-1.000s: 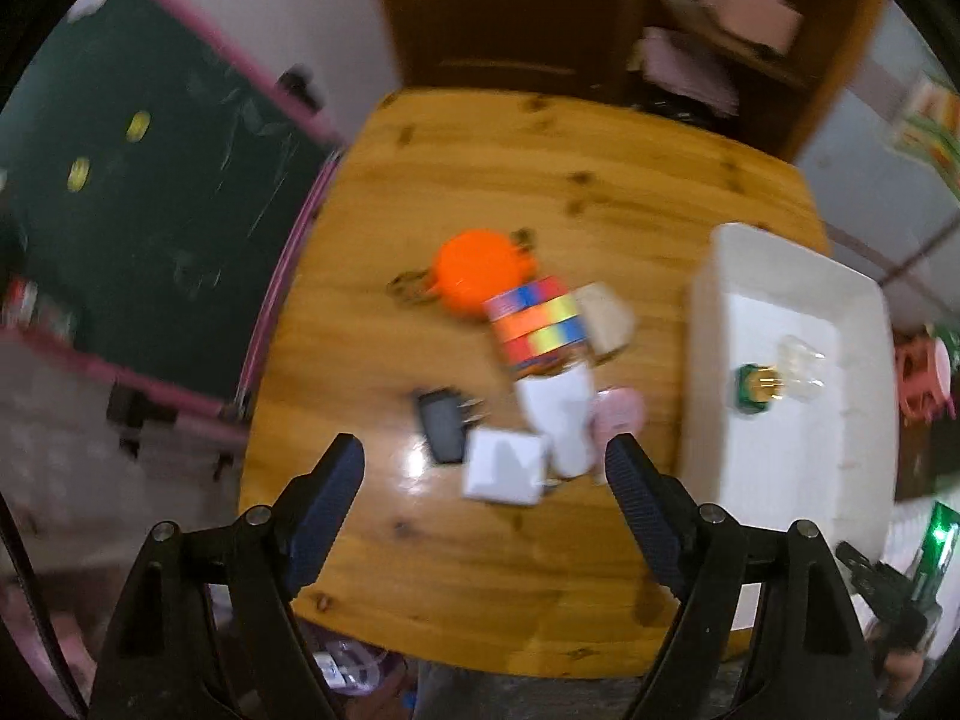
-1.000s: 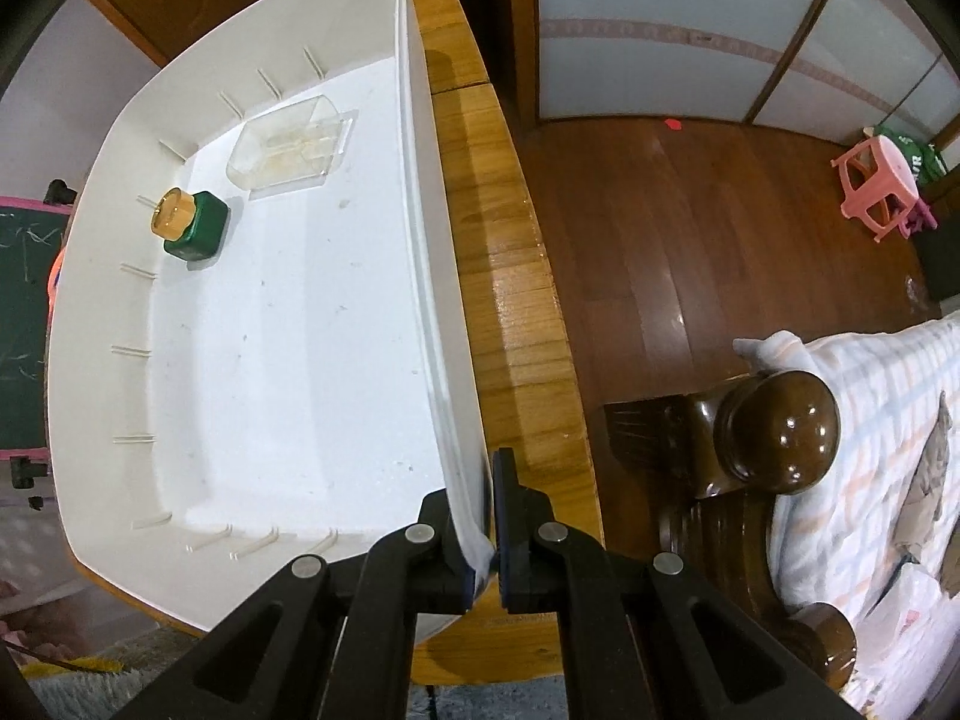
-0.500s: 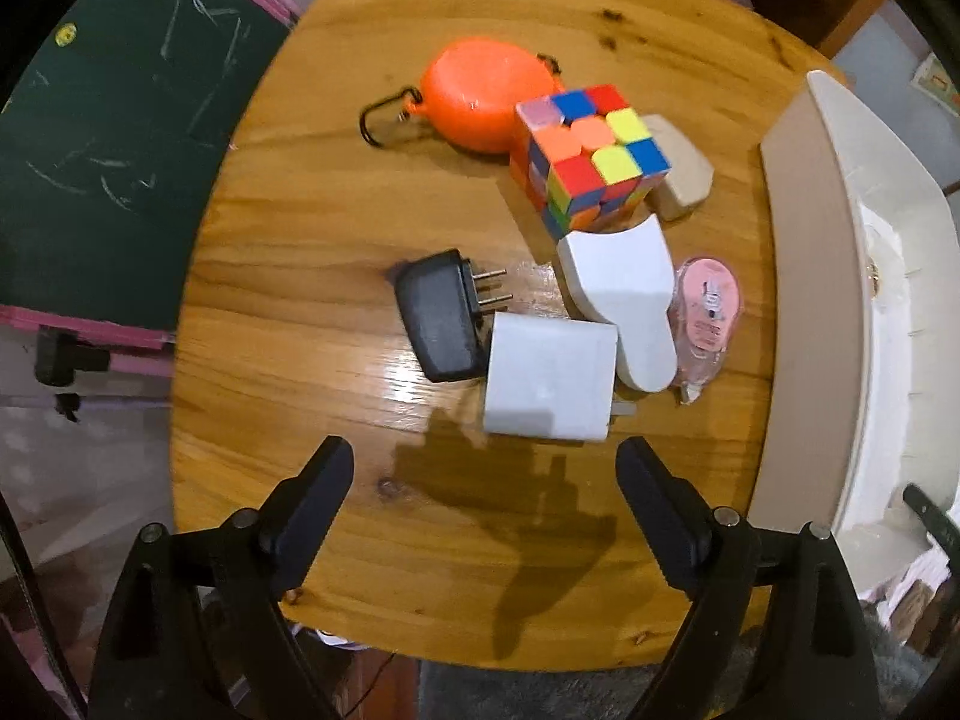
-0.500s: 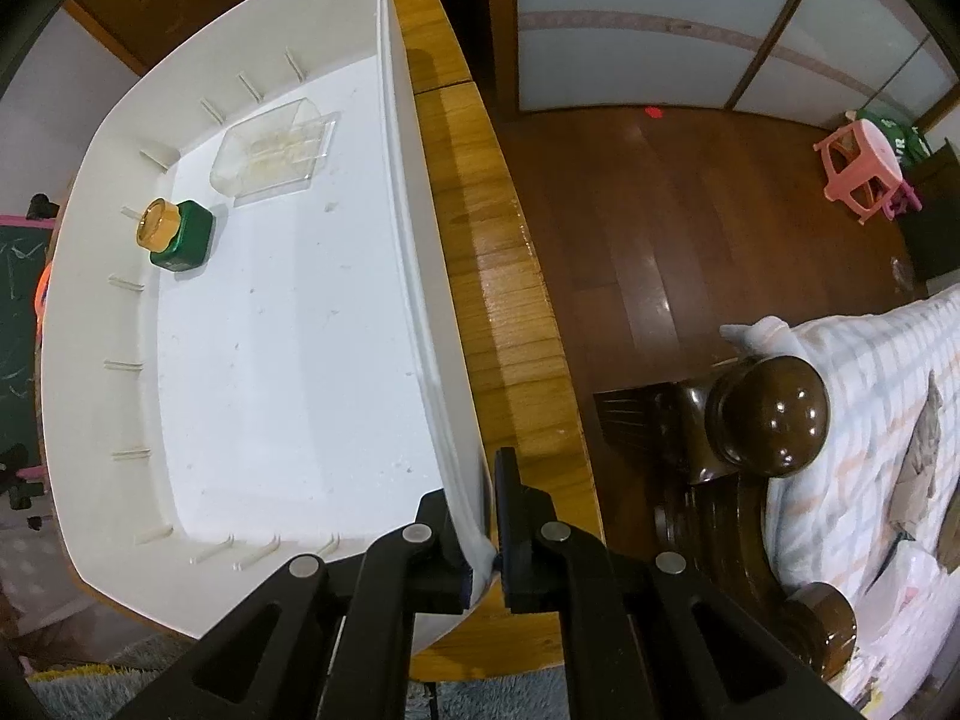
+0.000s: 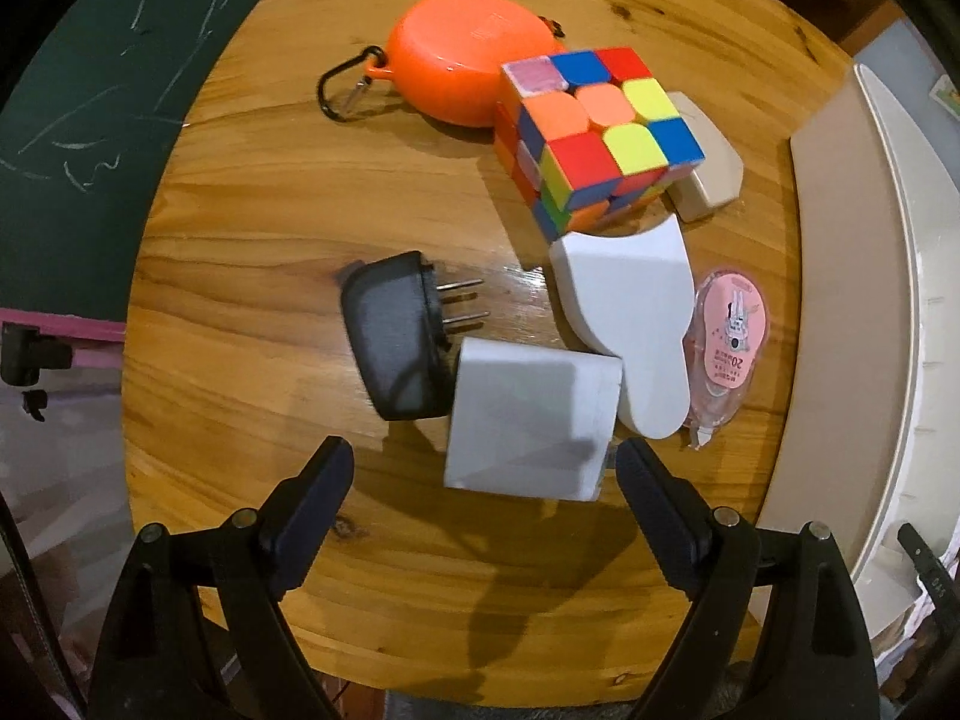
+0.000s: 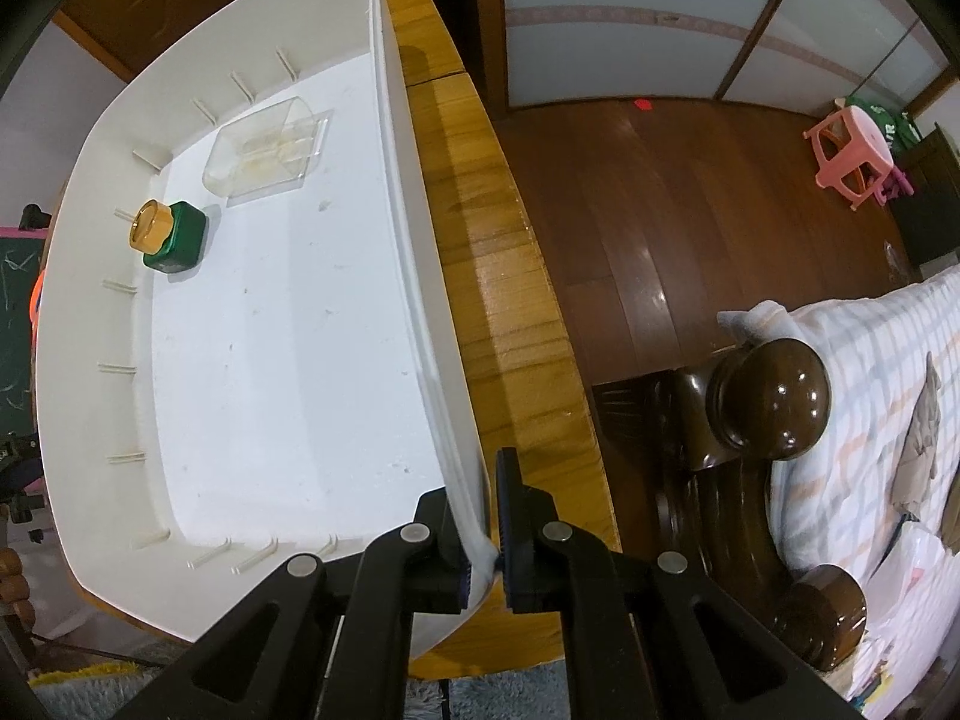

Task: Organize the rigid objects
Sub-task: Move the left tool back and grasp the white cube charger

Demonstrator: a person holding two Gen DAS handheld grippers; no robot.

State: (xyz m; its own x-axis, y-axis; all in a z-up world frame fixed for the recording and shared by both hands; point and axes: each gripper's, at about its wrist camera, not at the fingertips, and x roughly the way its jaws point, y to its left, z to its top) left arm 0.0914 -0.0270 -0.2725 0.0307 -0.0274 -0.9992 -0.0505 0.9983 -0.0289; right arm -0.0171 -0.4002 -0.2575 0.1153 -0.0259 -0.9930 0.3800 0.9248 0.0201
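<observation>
Left wrist view: the left gripper [image 5: 483, 495] hangs spread wide above a wooden table [image 5: 252, 192], its two fingers flanking the near edge of a white block [image 5: 531, 420] without touching it. Just left of the block lies a black plug adapter [image 5: 393, 336]; against its far right corner rests a white rounded piece [image 5: 630, 324], with a pink correction-tape dispenser [image 5: 729, 342] beside that. Farther off sit a colour cube [image 5: 600, 138], an orange round case [image 5: 462, 60] and a beige piece [image 5: 711, 168]. Right wrist view: the right gripper [image 6: 486, 516] is clamped on the near right wall of a white bin [image 6: 108, 432], which stands at the table's right. Inside, at the far end, lie a green bottle with a gold cap [image 6: 171, 234] and a clear plastic container [image 6: 264, 153].
</observation>
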